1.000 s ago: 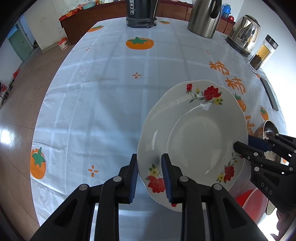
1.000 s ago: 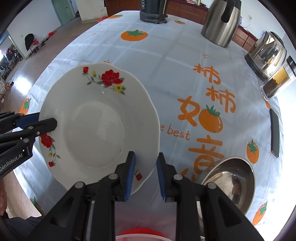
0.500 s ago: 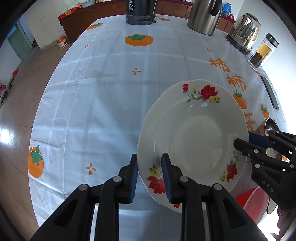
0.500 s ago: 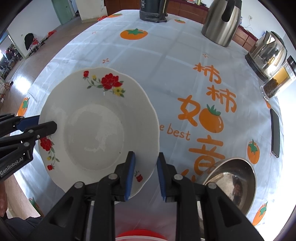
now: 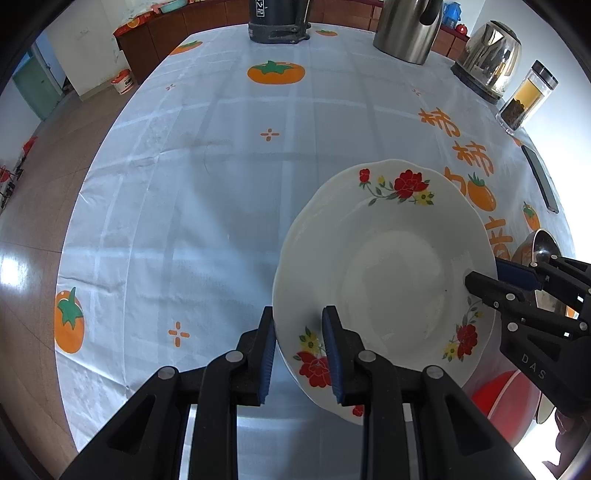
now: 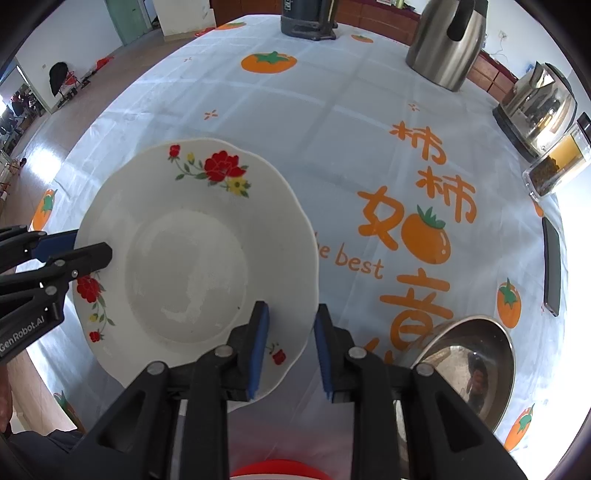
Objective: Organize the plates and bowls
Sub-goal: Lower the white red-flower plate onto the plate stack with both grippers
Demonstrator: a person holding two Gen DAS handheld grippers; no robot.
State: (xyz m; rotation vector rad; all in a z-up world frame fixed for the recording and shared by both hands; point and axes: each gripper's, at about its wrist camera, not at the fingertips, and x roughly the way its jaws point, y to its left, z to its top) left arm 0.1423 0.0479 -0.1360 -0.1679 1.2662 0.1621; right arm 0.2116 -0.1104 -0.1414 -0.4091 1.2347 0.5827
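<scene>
Readable stuff is pretty thin here. The tablecloth [image 6: 332,147] has big orange Chinese characters, "柿柿" up top with more below, plus "e best" in orange Latin letters running out from behind the plate [image 6: 199,258]. The left gripper [image 6: 92,249] body says "GenRobot.AI" in white. The right gripper [image 5: 480,277] shows "DAS" on its side.

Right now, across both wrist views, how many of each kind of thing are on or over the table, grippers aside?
Plates: 1, floral plate
Bowls: 2, steel bowl, red bowl
Kettles: 2, tall steel kettle, electric kettle
Jars: 1, glass jar
Phones: 1, phone
Appliances: 1, dark appliance
Total: 8
</scene>
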